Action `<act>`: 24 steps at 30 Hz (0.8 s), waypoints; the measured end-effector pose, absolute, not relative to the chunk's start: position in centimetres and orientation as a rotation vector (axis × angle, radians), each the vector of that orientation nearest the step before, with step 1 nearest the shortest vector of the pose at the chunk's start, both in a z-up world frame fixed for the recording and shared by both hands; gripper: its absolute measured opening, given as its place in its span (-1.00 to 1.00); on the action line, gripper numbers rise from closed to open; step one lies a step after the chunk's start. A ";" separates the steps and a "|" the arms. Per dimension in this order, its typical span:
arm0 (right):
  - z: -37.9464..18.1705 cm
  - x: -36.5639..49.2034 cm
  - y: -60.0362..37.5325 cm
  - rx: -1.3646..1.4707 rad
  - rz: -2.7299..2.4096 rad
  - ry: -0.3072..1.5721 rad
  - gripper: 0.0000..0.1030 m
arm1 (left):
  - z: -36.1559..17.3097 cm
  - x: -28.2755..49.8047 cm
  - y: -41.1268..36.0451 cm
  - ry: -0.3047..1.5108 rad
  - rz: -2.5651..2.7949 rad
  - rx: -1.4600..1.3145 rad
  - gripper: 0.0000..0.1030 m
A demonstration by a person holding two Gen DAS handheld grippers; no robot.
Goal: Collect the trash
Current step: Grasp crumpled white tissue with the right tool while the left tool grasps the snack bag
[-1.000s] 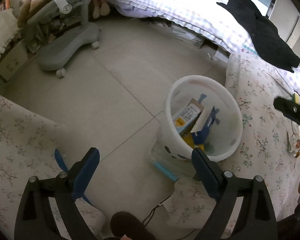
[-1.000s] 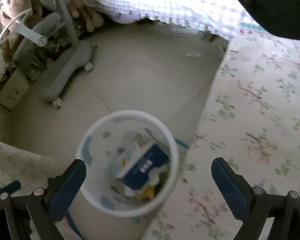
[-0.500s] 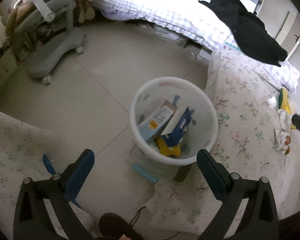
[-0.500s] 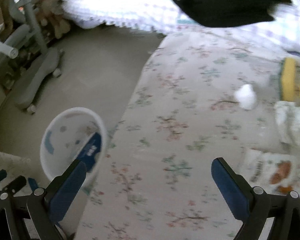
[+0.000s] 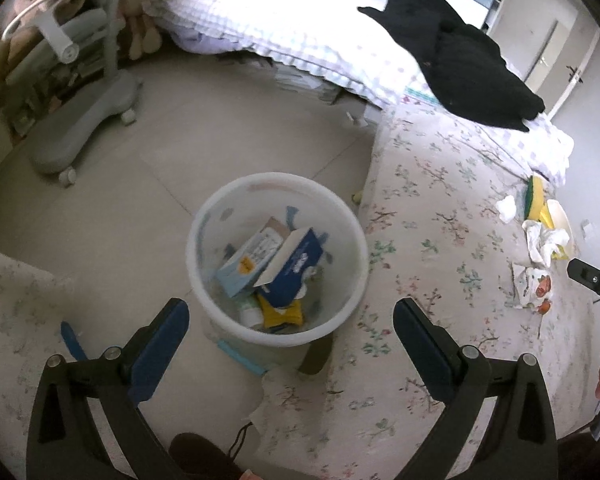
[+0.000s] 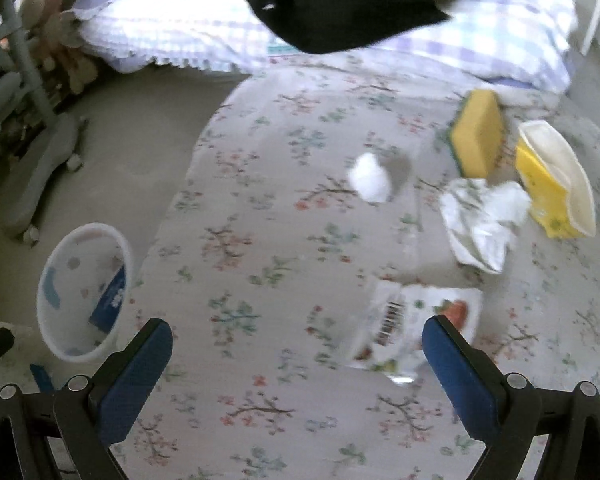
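A white trash bin (image 5: 204,236) stands on the floor beside the floral bedspread; it holds a blue box (image 5: 294,270) and other cartons. It also shows in the right wrist view (image 6: 56,280). My left gripper (image 5: 290,326) is open and empty above the bin. My right gripper (image 6: 296,344) is open and empty over the bedspread. Trash lies on the bed: a printed wrapper (image 6: 404,328), crumpled paper (image 6: 480,220), a white tissue ball (image 6: 370,178), a yellow sponge (image 6: 478,132) and a yellow carton (image 6: 552,180).
A black garment (image 5: 456,64) lies on the checked quilt (image 5: 300,36) at the back. A grey chair base (image 5: 80,128) stands on the tiled floor at the left. A blue strip (image 5: 240,358) lies by the bin's foot.
My right gripper has swung right, from above the bin to over the bed, bringing the trash pile into view. My left gripper has pulled back, so the bin sits more central.
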State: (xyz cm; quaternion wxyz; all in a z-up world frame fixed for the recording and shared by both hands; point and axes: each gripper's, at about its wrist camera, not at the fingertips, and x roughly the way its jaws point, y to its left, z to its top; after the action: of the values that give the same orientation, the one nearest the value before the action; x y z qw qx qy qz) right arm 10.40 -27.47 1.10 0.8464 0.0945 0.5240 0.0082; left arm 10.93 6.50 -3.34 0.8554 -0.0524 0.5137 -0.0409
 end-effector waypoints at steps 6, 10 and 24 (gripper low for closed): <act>-0.1 10.0 -30.7 0.240 -0.040 1.130 0.99 | -3.3 11.6 3.2 1.093 -0.137 -0.101 1.00; -0.1 9.5 -33.4 0.270 -0.076 1.116 0.99 | -3.6 12.2 0.4 1.101 -0.167 -0.077 1.00; -3.0 9.8 -45.7 0.525 -0.243 1.089 0.75 | -5.9 14.5 -8.0 1.146 -0.236 0.002 1.00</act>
State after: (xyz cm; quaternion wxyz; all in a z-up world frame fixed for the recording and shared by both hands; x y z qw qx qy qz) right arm 9.83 -45.71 -2.99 0.8158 0.2462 0.5108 -0.1139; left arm 14.49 -8.00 -5.88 0.8336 0.0010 0.5410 -0.1115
